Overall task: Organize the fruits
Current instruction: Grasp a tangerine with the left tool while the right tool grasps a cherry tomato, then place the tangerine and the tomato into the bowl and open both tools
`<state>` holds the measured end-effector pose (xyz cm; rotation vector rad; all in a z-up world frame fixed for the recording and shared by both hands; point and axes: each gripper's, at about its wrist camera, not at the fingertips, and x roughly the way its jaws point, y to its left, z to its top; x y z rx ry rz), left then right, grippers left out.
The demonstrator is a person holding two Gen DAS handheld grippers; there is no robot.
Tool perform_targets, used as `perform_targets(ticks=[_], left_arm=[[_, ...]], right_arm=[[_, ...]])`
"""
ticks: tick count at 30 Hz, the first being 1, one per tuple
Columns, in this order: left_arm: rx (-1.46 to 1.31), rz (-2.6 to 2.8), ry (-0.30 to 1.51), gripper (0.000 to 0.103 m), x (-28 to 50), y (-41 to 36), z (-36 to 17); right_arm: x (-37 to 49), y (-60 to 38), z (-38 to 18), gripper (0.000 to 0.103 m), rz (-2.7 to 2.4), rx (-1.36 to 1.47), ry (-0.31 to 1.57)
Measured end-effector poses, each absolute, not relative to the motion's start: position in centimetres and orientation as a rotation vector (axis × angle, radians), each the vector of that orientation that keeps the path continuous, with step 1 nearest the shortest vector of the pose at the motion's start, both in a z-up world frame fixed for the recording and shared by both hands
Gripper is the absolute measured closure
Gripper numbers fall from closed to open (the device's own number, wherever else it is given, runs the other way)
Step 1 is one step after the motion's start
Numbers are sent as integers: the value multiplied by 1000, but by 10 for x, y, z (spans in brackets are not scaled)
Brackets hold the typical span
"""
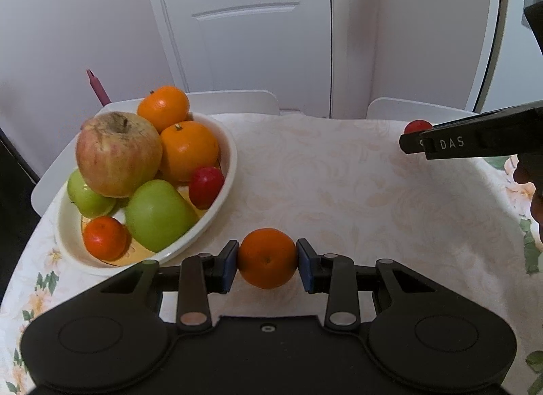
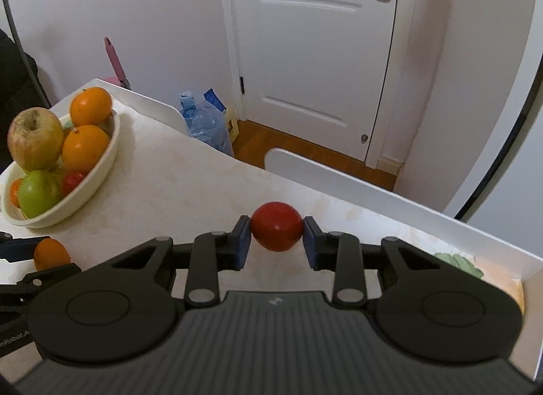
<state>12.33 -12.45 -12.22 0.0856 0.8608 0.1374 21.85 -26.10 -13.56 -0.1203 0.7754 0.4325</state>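
surface: floral tablecloth (image 1: 339, 174), white door behind
bowl (image 1: 224, 171): far left, heaped with fruit
left gripper (image 1: 267, 261): pinching an orange (image 1: 267, 258), bowl just to its left, nearer
right gripper (image 2: 277, 236): pinching a red fruit (image 2: 277, 230), bowl well away leftward

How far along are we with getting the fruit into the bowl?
Mostly done: the white bowl already holds apples, oranges and a small red fruit. In hand: the left claw grips an orange, and the right claw grips a red fruit. Left: placing both in the bowl. No other loose fruit shows.
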Motion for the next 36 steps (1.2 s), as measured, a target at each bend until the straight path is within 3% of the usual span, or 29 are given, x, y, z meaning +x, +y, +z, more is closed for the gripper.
perform_targets(ticks=[24, 36], left_arm=[[52, 116, 735, 63, 71, -61, -18], [94, 77, 736, 63, 77, 6, -5]], right_arm=[[141, -197, -27, 56, 461, -73, 716], [116, -137, -13, 56, 449, -47, 734]])
